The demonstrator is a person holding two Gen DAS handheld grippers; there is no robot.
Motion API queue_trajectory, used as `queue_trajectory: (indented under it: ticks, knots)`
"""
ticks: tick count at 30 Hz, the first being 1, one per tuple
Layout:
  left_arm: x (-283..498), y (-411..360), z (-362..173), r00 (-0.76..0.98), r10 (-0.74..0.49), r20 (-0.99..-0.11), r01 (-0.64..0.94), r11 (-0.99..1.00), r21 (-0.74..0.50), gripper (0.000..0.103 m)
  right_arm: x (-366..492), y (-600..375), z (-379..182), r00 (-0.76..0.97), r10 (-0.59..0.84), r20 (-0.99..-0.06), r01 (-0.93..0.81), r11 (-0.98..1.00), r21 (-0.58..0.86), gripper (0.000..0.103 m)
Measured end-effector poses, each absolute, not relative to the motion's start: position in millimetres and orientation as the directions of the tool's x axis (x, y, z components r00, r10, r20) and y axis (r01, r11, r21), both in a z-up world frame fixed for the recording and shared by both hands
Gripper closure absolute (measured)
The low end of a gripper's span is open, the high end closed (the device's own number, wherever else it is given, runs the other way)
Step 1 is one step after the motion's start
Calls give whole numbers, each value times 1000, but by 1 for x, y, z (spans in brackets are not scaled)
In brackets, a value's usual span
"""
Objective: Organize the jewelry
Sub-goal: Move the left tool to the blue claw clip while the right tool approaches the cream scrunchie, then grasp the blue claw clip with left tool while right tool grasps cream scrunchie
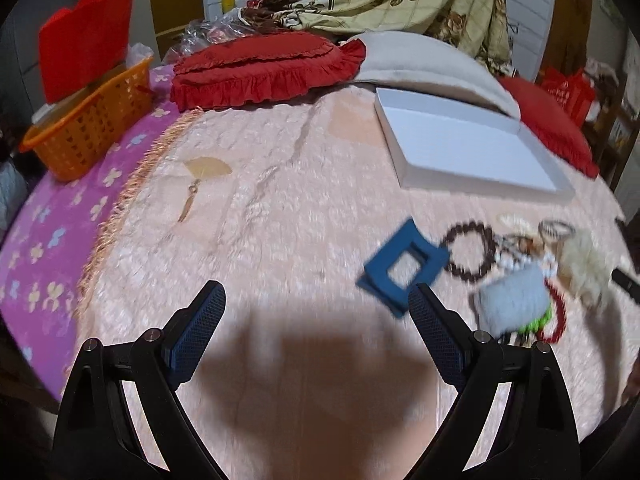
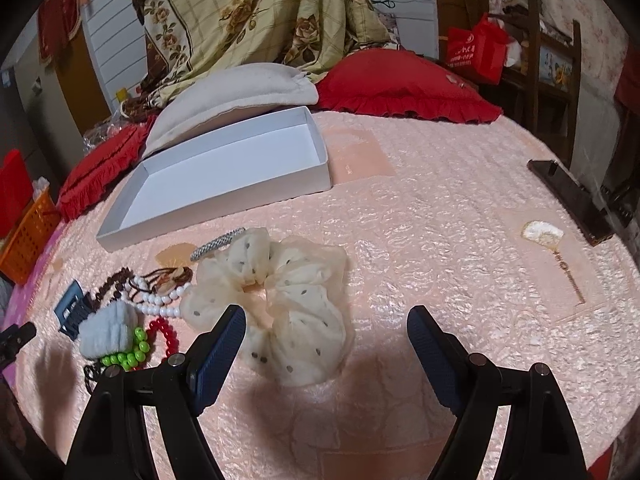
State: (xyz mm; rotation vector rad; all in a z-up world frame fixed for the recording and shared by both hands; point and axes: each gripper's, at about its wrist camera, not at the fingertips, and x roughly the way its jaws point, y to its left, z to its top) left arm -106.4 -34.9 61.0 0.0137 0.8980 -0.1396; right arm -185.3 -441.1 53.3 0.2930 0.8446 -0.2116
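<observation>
White box [image 2: 224, 168] sits open on the bed's pink quilt [image 2: 420, 240], shallow, inside bare white as far as I see; in my left view the same box [image 1: 472, 148] is far right of centre, up against the grey-white pillow [image 1: 424, 60]. Orange basket [image 1: 88, 128] at the left edge of the bed on the purple cover, red folded thing sticking up from it, rest of contents not clear.

Jewelry pile lies in front of the box. Right view: cream dotted scrunchie [image 2: 280, 300] closest, its lower edge just ahead of my right hand-held gripper [image 2: 326, 320] and touching or overlapping the left finger tip in the picture; cannot tell real contact. Left of it white bead strand [image 2: 160, 304], brown bead bracelet [image 2: 116, 280], red beads [image 2: 166, 332], green beads [image 2: 128, 356], pale blue scrunchie [image 2: 108, 332], blue square clip [image 2: 72, 312], sparkly bangle [image 2: 218, 242] behind. Right hand-held gripper fingers wide apart, nothing between them.

Left view is blurred. Blue square clip [image 1: 404, 268] lies just ahead of the right finger of my left hand-held gripper [image 1: 318, 300], tip overlapping its corner. Rest of the pile is further right. Left hand-held gripper spread apart, only quilt between the fingers.

Dark phone [image 2: 568, 196] near the bed's right edge.
</observation>
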Motion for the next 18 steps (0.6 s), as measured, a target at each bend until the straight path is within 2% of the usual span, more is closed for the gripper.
queue_trajectory:
  ticks: [5, 13, 15, 18]
  knots:
    - [-72, -36, 50, 564, -224, -795, 174, 973, -150, 10, -171, -451, 42, 639, 8, -769, 308, 914, 265, 22]
    - [-45, -50, 27, 464, -334, -820, 244, 938, -244, 11, -153, -449, 27, 619, 22, -785, 305, 914, 267, 22]
    - [-44, -53, 22, 445, -348, -825, 256, 932, -255, 21, -152, -448, 24, 618, 23, -786, 304, 915, 266, 22]
    - [-45, -57, 20, 434, -369, -822, 268, 924, -273, 32, -149, -446, 20, 612, 29, -791, 301, 916, 266, 33]
